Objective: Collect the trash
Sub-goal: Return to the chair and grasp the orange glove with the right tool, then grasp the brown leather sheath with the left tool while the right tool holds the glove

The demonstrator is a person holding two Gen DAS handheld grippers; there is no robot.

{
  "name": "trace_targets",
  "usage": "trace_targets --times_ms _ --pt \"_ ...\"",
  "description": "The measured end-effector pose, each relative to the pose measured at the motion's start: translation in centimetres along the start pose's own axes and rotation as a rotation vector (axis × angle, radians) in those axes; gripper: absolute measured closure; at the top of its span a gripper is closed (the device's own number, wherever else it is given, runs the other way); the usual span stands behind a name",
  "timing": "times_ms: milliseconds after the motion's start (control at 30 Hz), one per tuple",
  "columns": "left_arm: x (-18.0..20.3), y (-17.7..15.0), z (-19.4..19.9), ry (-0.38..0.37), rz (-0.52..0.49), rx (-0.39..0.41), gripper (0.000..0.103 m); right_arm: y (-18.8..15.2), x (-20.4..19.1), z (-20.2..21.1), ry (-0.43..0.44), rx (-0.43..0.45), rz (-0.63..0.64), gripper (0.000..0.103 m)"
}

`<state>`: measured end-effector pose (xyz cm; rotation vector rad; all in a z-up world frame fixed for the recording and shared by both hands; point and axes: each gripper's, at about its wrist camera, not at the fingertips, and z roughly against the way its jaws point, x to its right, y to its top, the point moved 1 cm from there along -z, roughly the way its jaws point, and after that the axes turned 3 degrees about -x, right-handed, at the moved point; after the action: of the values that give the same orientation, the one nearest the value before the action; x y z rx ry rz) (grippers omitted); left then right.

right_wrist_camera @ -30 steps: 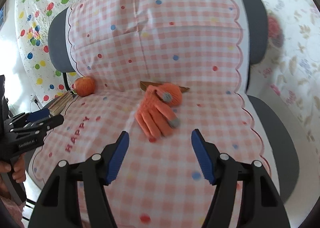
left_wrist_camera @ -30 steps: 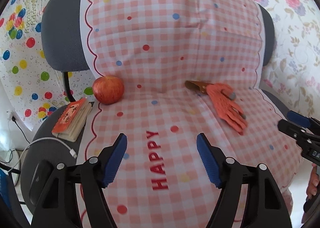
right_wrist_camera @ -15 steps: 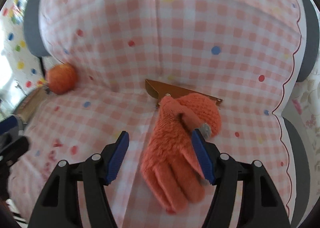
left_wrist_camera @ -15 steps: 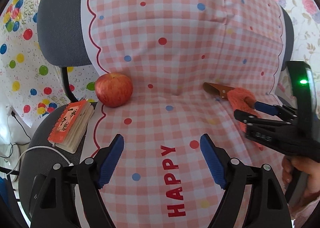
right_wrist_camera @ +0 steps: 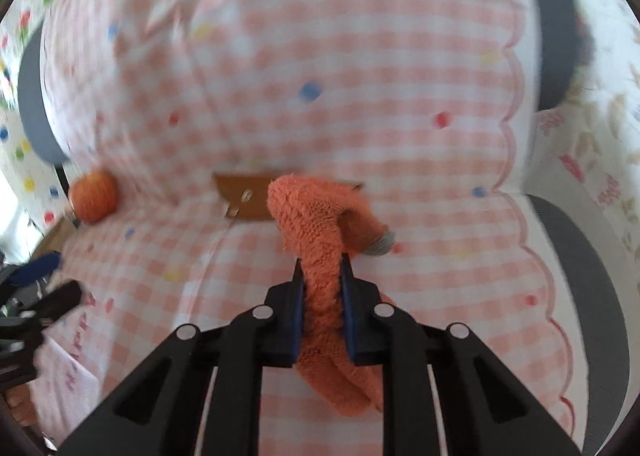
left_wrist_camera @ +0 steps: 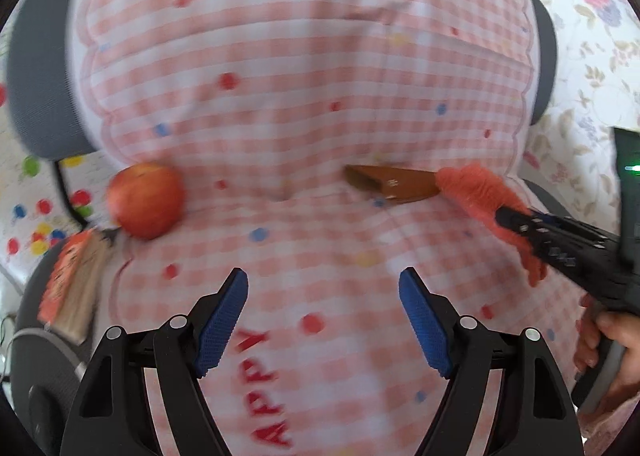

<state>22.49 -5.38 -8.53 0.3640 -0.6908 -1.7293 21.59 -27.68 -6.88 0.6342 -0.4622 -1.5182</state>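
Orange knit is bunched between the fingers point(right_wrist_camera: 347, 312) of the right gripper point(right_wrist_camera: 322, 288), which have just been closing and now pinch the glove point(right_wrist_camera: 316, 223) across its middle; its cuff stands up beyond the tips and its finger end droops below them. In my judgement the step in hand is the pick-up of the glove, with the lift-away not yet made. The glove lies on the checked seat cover point(left_wrist_camera: 320, 240) of a chair, at the crease where seat meets backrest, and its cuff rests over one end of a flat brown piece point(right_wrist_camera: 244, 197) tucked into that crease. The next move seems to call for a straight pull up and back from the crease, so the knit does not drag the brown piece along. The left gripper point(left_wrist_camera: 324, 312) hangs over the seat cover with its fingers spread wide and nothing between them, well to the apple's side of the glove. That apple point(left_wrist_camera: 146, 199) sits at the far edge of the cover from the glove, beside a small booklet point(left_wrist_camera: 74, 288) near the rim of the seat, so a sweep that way might knock either off. Toward the front of the seat from the glove the cover is bare, giving free room to withdraw.
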Motion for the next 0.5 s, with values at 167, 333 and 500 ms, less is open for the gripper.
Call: trace_targets --times_ms 167,333,500 --pt "2.3 2.6 -3.5 -0.045 -0.032 -0.018 0.043 0.1 2.3 2.6 0.019 0.061 -0.041 0.088" --pt "4.0 5.0 -6.9 -0.059 -0.080 -0.036 0.050 -0.2 3.7 3.5 0.032 0.076 -0.067 0.088" --pt "4.8 7.3 -10.1 -0.036 -0.120 -0.041 0.043 -0.1 4.6 2.9 0.031 0.095 -0.093 0.088"
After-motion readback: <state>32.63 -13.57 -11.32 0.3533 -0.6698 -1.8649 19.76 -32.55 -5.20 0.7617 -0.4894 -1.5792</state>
